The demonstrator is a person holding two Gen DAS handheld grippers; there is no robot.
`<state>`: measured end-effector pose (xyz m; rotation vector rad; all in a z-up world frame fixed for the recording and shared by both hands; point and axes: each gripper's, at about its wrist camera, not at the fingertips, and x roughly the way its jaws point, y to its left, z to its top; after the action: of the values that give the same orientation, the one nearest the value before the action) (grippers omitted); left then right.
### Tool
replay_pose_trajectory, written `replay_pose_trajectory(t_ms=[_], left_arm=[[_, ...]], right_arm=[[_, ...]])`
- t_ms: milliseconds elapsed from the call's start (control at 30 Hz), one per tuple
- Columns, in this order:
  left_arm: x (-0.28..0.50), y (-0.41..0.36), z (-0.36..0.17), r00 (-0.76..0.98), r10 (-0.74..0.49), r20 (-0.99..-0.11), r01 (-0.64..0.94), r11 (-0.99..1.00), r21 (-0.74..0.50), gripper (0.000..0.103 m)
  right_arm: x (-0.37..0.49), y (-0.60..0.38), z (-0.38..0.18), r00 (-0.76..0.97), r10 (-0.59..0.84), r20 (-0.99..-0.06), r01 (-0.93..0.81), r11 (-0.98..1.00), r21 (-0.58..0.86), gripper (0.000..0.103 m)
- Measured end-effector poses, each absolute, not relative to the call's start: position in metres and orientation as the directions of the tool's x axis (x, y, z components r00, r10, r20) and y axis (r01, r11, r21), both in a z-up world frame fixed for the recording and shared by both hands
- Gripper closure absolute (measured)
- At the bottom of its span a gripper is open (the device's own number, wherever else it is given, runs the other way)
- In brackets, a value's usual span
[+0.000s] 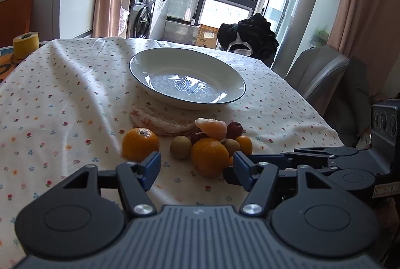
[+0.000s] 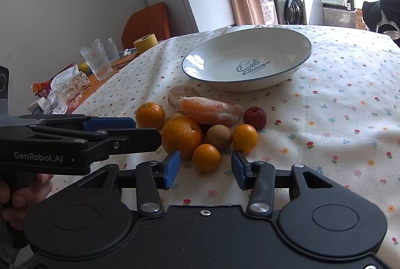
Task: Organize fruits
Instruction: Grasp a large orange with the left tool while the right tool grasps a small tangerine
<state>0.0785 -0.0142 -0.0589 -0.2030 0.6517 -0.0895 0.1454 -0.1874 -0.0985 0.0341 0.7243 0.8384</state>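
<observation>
Judging from the bare plate [image 2: 247,61], the sorting has not begun: nothing lies in it, and every fruit sits on the flowered cloth of the worktop [image 2: 337,98] just in front of it. The pile holds a large orange [image 2: 181,136], a smaller mandarin [image 2: 150,115] off to its left, two small round oranges [image 2: 206,157] and [image 2: 244,138], a brown kiwi [image 2: 219,137], a red fruit [image 2: 255,114] and peeled pomelo segments [image 2: 210,110] (one pale piece lies partly hidden behind another).

The right gripper [image 2: 206,170] has its jaws spread and holding nothing, lined up on the nearest small orange, which sits just ahead of the tips. The left gripper [image 1: 197,165] is likewise released and empty, low over the cloth, facing the gap between the mandarin and the large orange. All pieces remain to be moved, presumably into the plate, one grasp at a time.
</observation>
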Motion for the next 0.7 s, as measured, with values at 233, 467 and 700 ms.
replay_pose_trajectory(t_ms=[233,467,700], left_arm=[[0.093,-0.023,-0.062,0.771,-0.188,-0.608,0.040,0.968,-0.249,0.049],[0.104,-0.032,-0.071,0.749,-0.166,-0.641,0.008,0.970,-0.243,0.053],[0.108,-0.031,-0.076,0.746,-0.131,-0.653,-0.040,0.970,-0.241,0.065]], right_arm=[[0.145,-0.190,-0.101,0.433,0.703,-0.565,-0.677,0.667,0.311,0.080],[0.143,-0.199,-0.102,0.433,0.708,-0.558,-0.677,0.664,0.318,0.080],[0.144,-0.207,-0.102,0.437,0.710,-0.552,-0.668,0.668,0.328,0.080]])
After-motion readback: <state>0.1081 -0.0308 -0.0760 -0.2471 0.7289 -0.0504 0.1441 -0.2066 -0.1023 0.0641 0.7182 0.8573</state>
